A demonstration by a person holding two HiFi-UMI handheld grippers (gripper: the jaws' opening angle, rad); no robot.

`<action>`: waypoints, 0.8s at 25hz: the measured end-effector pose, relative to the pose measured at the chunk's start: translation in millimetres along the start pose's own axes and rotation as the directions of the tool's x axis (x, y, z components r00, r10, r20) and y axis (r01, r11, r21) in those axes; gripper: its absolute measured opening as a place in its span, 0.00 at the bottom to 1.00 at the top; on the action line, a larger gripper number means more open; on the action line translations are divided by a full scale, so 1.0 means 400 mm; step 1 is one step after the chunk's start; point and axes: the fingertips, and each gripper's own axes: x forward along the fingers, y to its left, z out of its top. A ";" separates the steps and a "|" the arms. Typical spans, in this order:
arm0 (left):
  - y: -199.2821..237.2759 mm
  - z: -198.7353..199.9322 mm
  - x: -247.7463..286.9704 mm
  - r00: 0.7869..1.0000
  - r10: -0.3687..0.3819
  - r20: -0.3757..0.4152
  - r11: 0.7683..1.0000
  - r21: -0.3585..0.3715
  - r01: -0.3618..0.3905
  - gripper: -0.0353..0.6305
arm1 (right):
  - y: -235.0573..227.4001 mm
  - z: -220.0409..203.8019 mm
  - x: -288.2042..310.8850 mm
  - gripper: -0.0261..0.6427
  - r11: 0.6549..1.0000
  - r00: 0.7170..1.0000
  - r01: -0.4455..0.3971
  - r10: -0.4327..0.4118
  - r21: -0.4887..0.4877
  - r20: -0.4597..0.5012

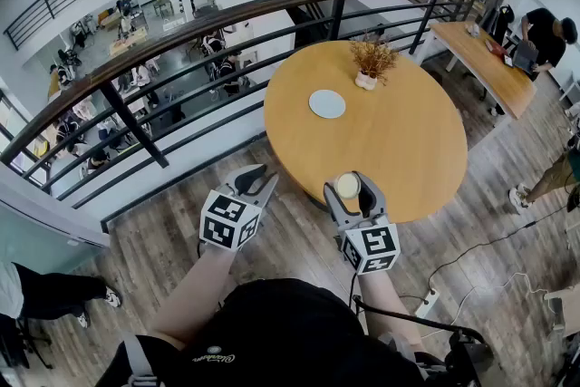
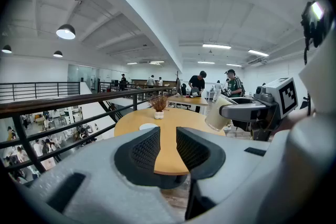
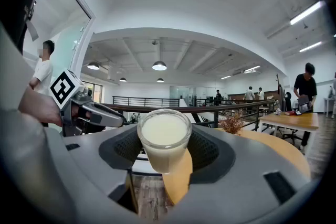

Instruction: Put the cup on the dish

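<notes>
1. Right gripper (image 1: 352, 191): the jaws stand wide and are clamped on the cup (image 1: 347, 185), 1 pad on each side of its wall. The right gripper view shows the cup (image 3: 164, 136) as clear and filled near the brim with a pale, milky liquid, seated squarely between the pads.

2. Left gripper (image 1: 254, 179): the jaws stand a narrow gap apart. The left gripper view shows only tabletop through that gap (image 2: 168, 147), so it grips nothing. It hangs over the wood floor (image 1: 181, 240), beside the right gripper and off the table's near-left edge.

3. Location of cup: it is carried in the air at the near edge of the round table (image 1: 408, 149), about over the rim. It is well apart from the dish (image 1: 327, 103).

4. Dish: pale and round, it lies flat on the far-left part of the tabletop. A potted dry plant (image 1: 372, 63) stands near it on the far-right side.

5. Clearances: an open stretch of tabletop runs from the near rim to the dish. A dark railing (image 1: 227, 18) curves close along the table's far and left edge. A long table (image 1: 480, 68) stands to the far right.
</notes>
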 end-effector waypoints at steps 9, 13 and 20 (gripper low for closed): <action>-0.033 0.023 0.021 1.000 -0.004 0.002 1.000 0.006 0.004 0.20 | -0.019 0.014 -0.007 0.43 1.000 1.000 -0.004 0.004 -0.022 0.005; -0.057 0.022 0.039 1.000 -0.003 -0.004 1.000 0.008 0.003 0.20 | -0.039 0.017 -0.022 0.43 1.000 1.000 -0.011 0.011 -0.015 0.020; -0.116 0.014 0.091 1.000 -0.003 -0.021 1.000 0.013 0.003 0.20 | -0.107 -0.005 -0.059 0.43 1.000 1.000 -0.004 0.004 0.001 0.023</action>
